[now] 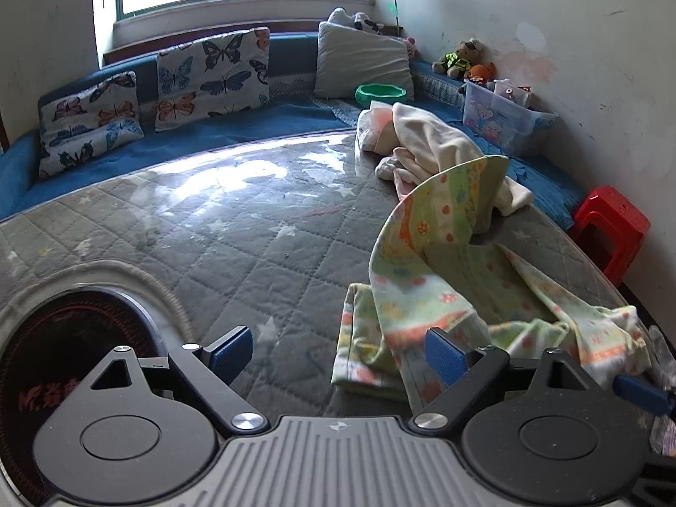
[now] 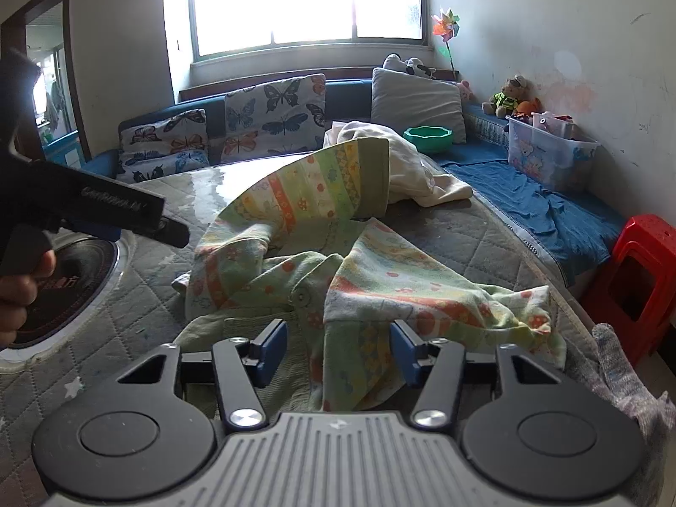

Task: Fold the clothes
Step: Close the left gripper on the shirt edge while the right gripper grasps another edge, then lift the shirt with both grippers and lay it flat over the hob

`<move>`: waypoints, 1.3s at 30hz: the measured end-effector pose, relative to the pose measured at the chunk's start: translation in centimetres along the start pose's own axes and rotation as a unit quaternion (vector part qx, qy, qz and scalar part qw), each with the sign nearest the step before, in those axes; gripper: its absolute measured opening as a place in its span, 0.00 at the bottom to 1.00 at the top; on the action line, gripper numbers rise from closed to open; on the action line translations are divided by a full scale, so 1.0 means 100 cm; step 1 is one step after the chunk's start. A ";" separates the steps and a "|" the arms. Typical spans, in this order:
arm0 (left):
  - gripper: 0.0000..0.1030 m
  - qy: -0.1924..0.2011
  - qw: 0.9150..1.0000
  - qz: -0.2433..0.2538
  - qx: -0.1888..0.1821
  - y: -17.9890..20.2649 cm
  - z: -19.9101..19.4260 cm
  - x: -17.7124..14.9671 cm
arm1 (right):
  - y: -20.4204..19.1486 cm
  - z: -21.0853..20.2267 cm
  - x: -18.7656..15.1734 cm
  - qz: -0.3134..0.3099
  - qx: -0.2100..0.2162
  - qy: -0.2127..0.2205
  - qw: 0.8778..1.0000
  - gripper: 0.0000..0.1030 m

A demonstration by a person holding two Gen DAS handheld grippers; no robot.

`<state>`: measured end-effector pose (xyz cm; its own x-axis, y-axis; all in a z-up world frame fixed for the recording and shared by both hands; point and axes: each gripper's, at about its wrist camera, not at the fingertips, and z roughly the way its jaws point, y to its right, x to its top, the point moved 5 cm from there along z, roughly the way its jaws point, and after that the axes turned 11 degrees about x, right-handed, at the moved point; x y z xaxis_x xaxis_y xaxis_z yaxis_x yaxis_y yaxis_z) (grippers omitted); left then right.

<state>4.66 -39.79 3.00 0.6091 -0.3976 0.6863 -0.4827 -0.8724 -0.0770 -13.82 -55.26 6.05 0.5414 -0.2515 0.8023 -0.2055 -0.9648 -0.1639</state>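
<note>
A light green patterned baby garment (image 1: 443,287) lies crumpled on the quilted grey table cover (image 1: 211,232), one flap standing up. It also shows in the right wrist view (image 2: 338,270). My left gripper (image 1: 338,355) is open and empty; its right pad touches the garment's edge. My right gripper (image 2: 338,350) is open, with a fold of the garment lying between its pads. The left gripper shows from the side in the right wrist view (image 2: 169,230). A cream garment (image 1: 435,143) lies heaped behind.
A round induction hob (image 1: 63,359) is set into the table at the left. A blue bench with butterfly cushions (image 1: 211,72), a green bowl (image 1: 380,94) and a clear toy box (image 1: 502,118) runs behind. A red stool (image 1: 608,228) stands at the right. A knitted glove (image 2: 625,384) lies nearby.
</note>
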 end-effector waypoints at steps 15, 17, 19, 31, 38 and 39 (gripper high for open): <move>0.06 -0.057 0.997 -0.027 -0.053 0.014 0.040 0.004 | 0.010 0.014 0.001 -0.010 -0.017 -0.005 1.000 0.15; 0.03 -0.052 0.997 -0.028 -0.053 0.012 0.036 0.002 | 0.012 0.012 0.000 -0.011 -0.019 -0.001 1.000 0.11; 0.01 -0.048 0.997 -0.030 -0.052 0.010 0.032 0.000 | 0.012 0.008 0.000 -0.012 -0.018 0.005 1.000 0.07; 0.56 0.005 0.999 -0.030 -0.039 0.011 0.028 0.026 | 0.009 0.000 0.001 -0.033 -0.021 0.014 0.999 0.09; 0.65 -0.014 0.999 -0.029 -0.039 0.022 0.062 0.042 | 0.008 0.009 0.001 -0.027 -0.022 0.012 0.999 0.22; 0.63 -0.017 0.998 -0.032 -0.045 0.023 0.066 0.043 | 0.007 0.011 0.000 -0.029 -0.023 0.011 0.999 0.23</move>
<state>10.28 -45.40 1.01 0.6599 -0.3529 0.6634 -0.4967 -0.8673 0.0327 -13.07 -56.02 5.35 0.5357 -0.1925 0.8222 -0.2112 -0.9733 -0.0902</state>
